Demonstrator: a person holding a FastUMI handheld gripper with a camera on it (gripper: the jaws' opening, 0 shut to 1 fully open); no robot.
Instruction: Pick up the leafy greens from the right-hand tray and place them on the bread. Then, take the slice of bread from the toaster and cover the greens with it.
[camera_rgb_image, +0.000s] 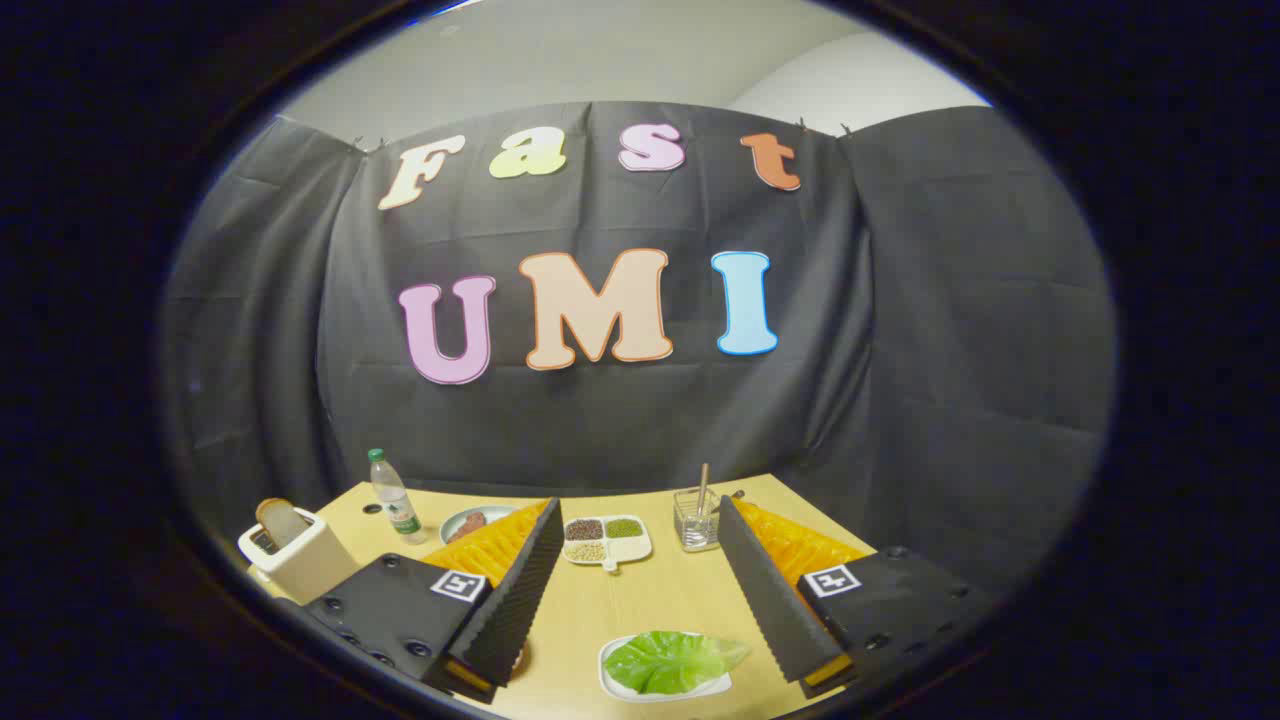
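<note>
A green leaf (672, 660) lies on a small white tray (615, 683) on the wooden table, low down between my two fingers and closer to the right one. My gripper (640, 590) is open, held above the table with nothing between its fingers. A slice of bread (281, 520) stands upright in a white toaster (300, 560) beyond the left finger. A round plate (452, 522) with something brown on it sits behind the left finger, partly hidden by it.
A clear water bottle (393, 497) stands next to the toaster at the back. A white divided dish of seeds (606, 541) sits in the middle beyond the fingers. A glass with a stick in it (696, 520) stands beside the right finger. The black cloth wall closes the back.
</note>
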